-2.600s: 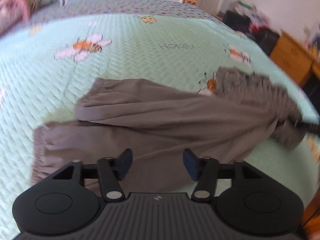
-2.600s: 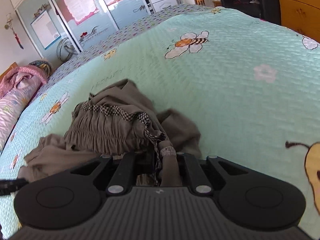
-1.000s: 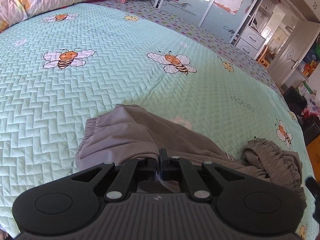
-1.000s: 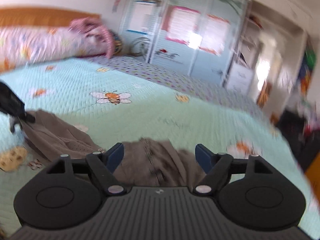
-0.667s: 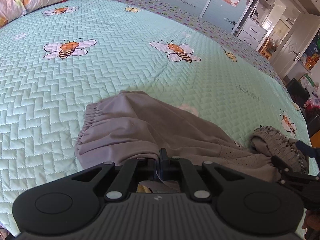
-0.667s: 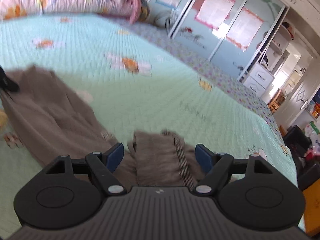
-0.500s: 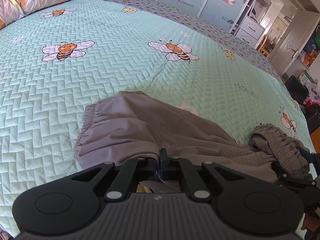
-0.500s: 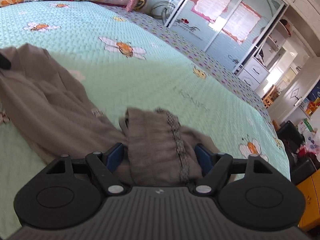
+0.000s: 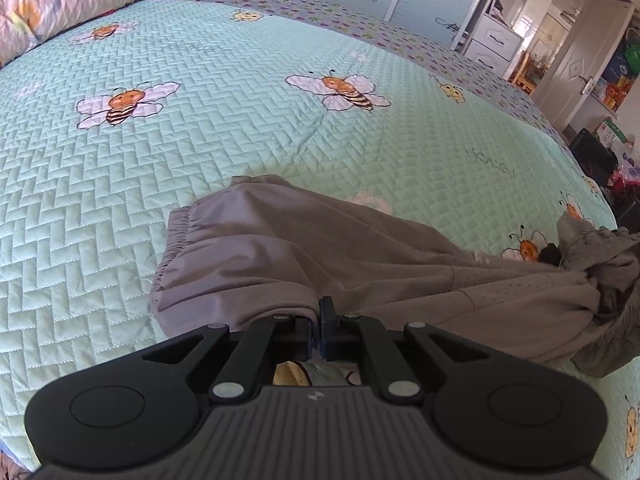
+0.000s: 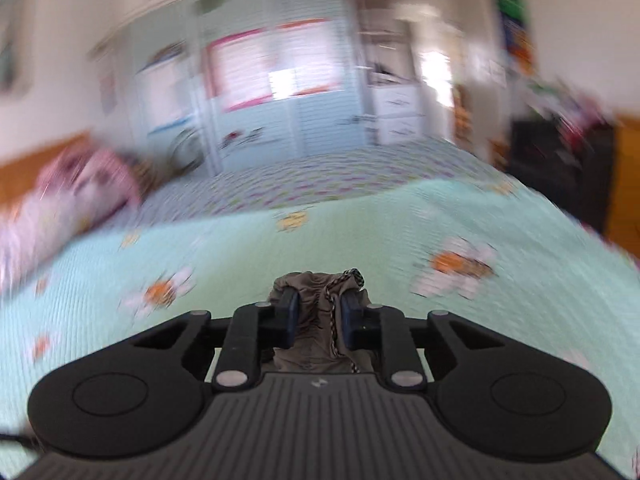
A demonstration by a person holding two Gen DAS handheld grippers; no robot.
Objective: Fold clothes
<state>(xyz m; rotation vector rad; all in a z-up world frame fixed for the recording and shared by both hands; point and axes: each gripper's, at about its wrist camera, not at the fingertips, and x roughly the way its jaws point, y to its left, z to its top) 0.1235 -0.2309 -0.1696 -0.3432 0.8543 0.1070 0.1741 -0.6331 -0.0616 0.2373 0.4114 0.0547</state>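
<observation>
A: Left wrist view?
B: The left gripper (image 9: 319, 322) at lower centre is clenched on an edge of the brown trousers (image 9: 304, 256), which stretch from mid-frame to the right edge across the green bedspread (image 9: 200, 140) (bees stitched on it).
A: Right wrist view?
B: Blurred. The right gripper (image 10: 319, 316) at lower centre, jaws just closing, is grasping the trousers' gathered waistband (image 10: 316, 300), checked cord (image 10: 333, 320) between the pads.

Beyond the fingertips (image 9: 326, 306), the mint-green quilted bedspread (image 9: 240, 132) lies bare and passable; rumpled grey-brown fabric trousers (image 9: 360, 248) obstruct ahead and rightward.
</observation>
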